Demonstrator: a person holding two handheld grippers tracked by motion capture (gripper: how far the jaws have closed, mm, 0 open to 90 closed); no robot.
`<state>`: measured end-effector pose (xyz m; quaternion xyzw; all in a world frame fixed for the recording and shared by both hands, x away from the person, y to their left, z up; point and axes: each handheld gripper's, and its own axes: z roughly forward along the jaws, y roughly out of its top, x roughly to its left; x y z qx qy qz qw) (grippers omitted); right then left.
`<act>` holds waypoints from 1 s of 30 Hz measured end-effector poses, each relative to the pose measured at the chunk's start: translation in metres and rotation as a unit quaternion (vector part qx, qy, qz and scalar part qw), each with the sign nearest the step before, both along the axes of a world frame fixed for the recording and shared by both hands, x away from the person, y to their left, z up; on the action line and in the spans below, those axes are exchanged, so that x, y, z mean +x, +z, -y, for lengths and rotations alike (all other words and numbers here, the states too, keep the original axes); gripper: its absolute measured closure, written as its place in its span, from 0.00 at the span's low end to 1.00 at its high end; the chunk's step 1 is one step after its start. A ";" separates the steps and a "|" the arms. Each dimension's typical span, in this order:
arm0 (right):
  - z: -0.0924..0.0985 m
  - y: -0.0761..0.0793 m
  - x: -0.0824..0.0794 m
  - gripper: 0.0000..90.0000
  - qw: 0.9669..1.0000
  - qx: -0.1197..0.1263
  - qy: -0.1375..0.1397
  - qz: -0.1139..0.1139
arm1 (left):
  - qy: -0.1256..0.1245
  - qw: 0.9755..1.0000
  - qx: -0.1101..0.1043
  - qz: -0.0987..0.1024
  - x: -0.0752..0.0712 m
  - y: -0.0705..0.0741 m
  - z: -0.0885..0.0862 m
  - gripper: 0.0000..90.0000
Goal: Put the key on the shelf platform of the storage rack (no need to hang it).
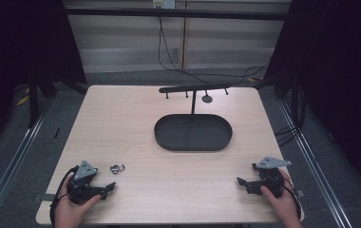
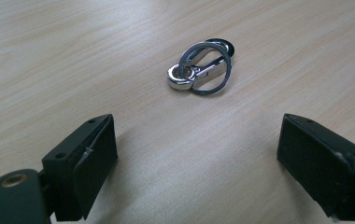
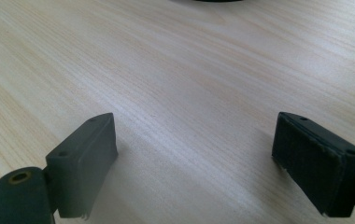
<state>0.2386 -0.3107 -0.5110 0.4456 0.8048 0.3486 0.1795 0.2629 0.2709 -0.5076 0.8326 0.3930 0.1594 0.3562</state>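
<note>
A small silver key ring with a clasp (image 1: 117,168) lies flat on the wooden table (image 1: 136,123) near its front left. In the left gripper view the key ring (image 2: 202,68) rests a little beyond my left gripper (image 2: 196,170), whose jaws stand wide apart with only bare wood between them. In the high view my left gripper (image 1: 106,189) sits just below and left of the ring, apart from it. My right gripper (image 1: 245,183) is at the front right, open over bare wood (image 3: 194,163), holding nothing.
A black oval tray (image 1: 166,137) sits at the table's centre, with a thin black stand (image 1: 194,90) carrying several small pegs rising from its far side. Cables (image 1: 169,52) hang behind the table. A dark edge of the tray (image 3: 208,1) shows at the top of the right gripper view.
</note>
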 end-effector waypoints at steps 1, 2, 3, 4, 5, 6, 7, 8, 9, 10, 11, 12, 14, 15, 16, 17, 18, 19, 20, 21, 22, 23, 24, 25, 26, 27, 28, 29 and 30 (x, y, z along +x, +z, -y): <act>0.000 0.000 0.000 0.15 1.000 0.000 0.000 0.000 | 0.000 1.000 0.000 0.000 0.000 0.000 0.000 0.13; 0.000 0.000 0.000 0.15 1.000 0.000 0.000 0.000 | 0.000 1.000 0.001 0.001 0.000 0.000 0.000 0.14; 0.000 0.000 0.000 0.15 1.000 0.000 0.000 0.000 | 0.000 1.000 0.001 0.001 0.000 0.000 0.000 0.14; 0.000 0.000 0.000 0.15 1.000 0.000 0.000 0.000 | -0.002 1.000 0.000 0.002 0.000 0.000 0.000 0.15; 0.000 0.000 0.000 0.15 1.000 0.000 0.000 0.000 | -0.002 1.000 0.000 0.002 0.000 0.000 0.000 0.16; 0.000 0.000 0.000 0.15 1.000 0.000 0.000 0.000 | -0.003 1.000 -0.002 0.003 0.000 0.000 0.000 0.17; 0.000 0.000 0.000 0.15 1.000 0.000 0.000 0.000 | -0.002 1.000 -0.003 0.003 0.000 0.000 0.001 0.18; 0.000 0.000 0.000 0.15 1.000 0.000 0.000 0.000 | -0.004 1.000 -0.001 0.002 0.000 0.001 0.001 0.18; 0.000 0.000 0.000 0.15 1.000 0.000 0.000 0.000 | -0.004 1.000 0.000 0.003 0.001 0.001 0.001 0.18; 0.000 0.000 0.000 0.15 1.000 0.000 0.000 0.000 | -0.006 1.000 -0.001 0.004 0.001 0.001 0.001 0.18; 0.000 0.000 0.000 0.15 1.000 0.000 0.000 0.000 | -0.006 1.000 -0.001 0.004 0.001 0.001 0.001 0.20; 0.000 0.000 0.000 0.15 1.000 0.000 0.000 0.000 | -0.008 1.000 -0.001 0.006 0.001 0.001 0.001 0.21; 0.000 0.000 0.000 0.15 1.000 0.000 0.000 0.000 | -0.013 1.000 -0.004 0.007 0.003 0.001 0.003 0.23; 0.000 0.000 0.000 0.15 1.000 0.000 0.000 0.000 | -0.013 1.000 -0.004 0.007 0.003 0.001 0.003 0.23; 0.000 0.000 0.000 0.15 1.000 0.000 0.000 0.000 | -0.015 1.000 -0.006 0.008 0.005 0.001 0.004 0.24; 0.000 0.000 0.000 0.15 1.000 0.000 0.000 0.000 | -0.015 1.000 -0.006 0.008 0.005 0.001 0.004 0.25; 0.000 0.000 0.000 0.15 1.000 0.000 0.000 0.000 | -0.014 1.000 -0.005 0.009 0.007 0.001 0.005 0.25; 0.000 0.000 0.000 0.15 1.000 0.000 0.000 0.000 | -0.013 1.000 -0.007 0.010 0.008 0.001 0.005 0.26; 0.000 0.000 0.000 0.15 1.000 0.000 0.000 0.001 | -0.013 1.000 -0.004 0.009 0.010 0.001 0.006 0.26; 0.000 0.000 0.000 0.15 1.000 0.000 0.000 0.001 | -0.013 1.000 -0.004 0.009 0.010 0.001 0.006 0.26; 0.000 0.000 0.000 0.15 1.000 -0.001 0.000 0.001 | -0.016 1.000 0.001 0.004 0.012 0.002 0.008 0.27; 0.000 0.000 0.000 0.15 1.000 -0.001 0.000 0.001 | -0.016 1.000 0.001 0.004 0.012 0.002 0.008 0.27; 0.000 0.000 -0.001 0.15 1.000 0.000 -0.002 0.000 | -0.019 1.000 0.007 0.003 0.014 0.004 0.010 0.28; 0.000 0.000 -0.001 0.15 1.000 0.000 -0.004 -0.002 | -0.022 1.000 0.010 0.001 0.015 0.005 0.011 0.28; 0.000 0.000 -0.002 0.15 1.000 0.000 -0.004 -0.002 | -0.018 1.000 0.002 -0.001 0.016 0.005 0.012 0.29; 0.000 0.000 -0.002 0.15 1.000 0.000 -0.004 -0.002 | -0.018 1.000 0.002 -0.001 0.016 0.005 0.012 0.29; 0.000 0.000 -0.001 0.15 1.000 0.000 -0.004 -0.001 | -0.016 1.000 -0.001 -0.002 0.016 0.006 0.012 0.29; 0.000 0.000 -0.002 0.15 1.000 0.000 -0.004 -0.002 | -0.018 1.000 -0.004 -0.003 0.017 0.007 0.012 0.29; 0.000 0.000 -0.001 0.15 1.000 0.000 -0.003 -0.001 | -0.012 1.000 -0.012 0.001 0.018 0.008 0.011 0.30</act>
